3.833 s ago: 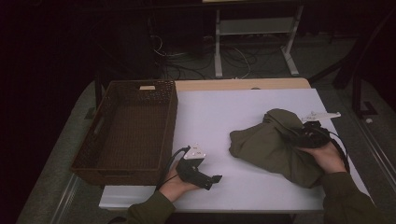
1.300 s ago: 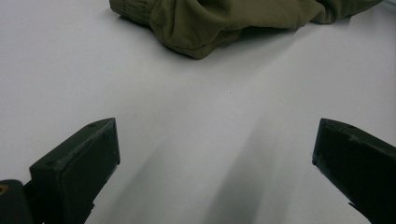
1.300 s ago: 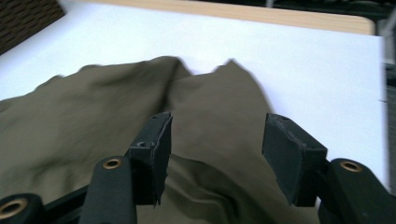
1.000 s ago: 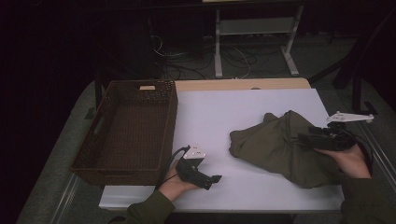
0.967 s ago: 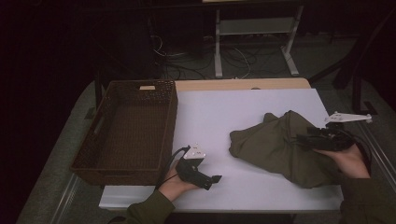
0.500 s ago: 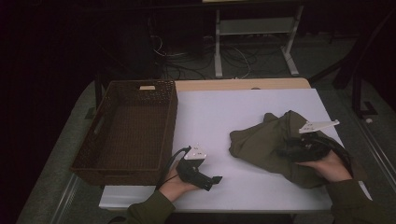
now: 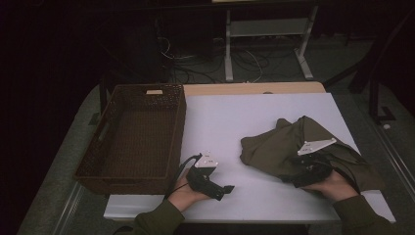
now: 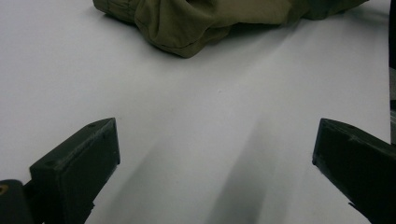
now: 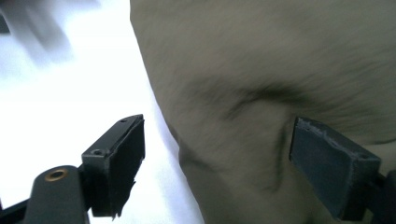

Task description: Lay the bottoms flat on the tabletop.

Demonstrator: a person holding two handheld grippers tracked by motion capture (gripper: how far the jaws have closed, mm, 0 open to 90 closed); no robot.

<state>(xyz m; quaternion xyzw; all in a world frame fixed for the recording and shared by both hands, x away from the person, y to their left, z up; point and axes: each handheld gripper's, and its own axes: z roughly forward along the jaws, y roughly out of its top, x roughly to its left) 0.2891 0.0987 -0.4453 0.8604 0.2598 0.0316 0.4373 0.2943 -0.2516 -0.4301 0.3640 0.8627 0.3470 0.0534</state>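
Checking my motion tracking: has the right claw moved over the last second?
Yes. The right claw has come in from the white table's right edge, leftward and nearer the person, onto the olive garment, its jaws opening.

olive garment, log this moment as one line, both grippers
olive garment: crumpled on table | right gripper: jaws just opening, cloth between, not pressed | left gripper: open, on bare table | basket: at left
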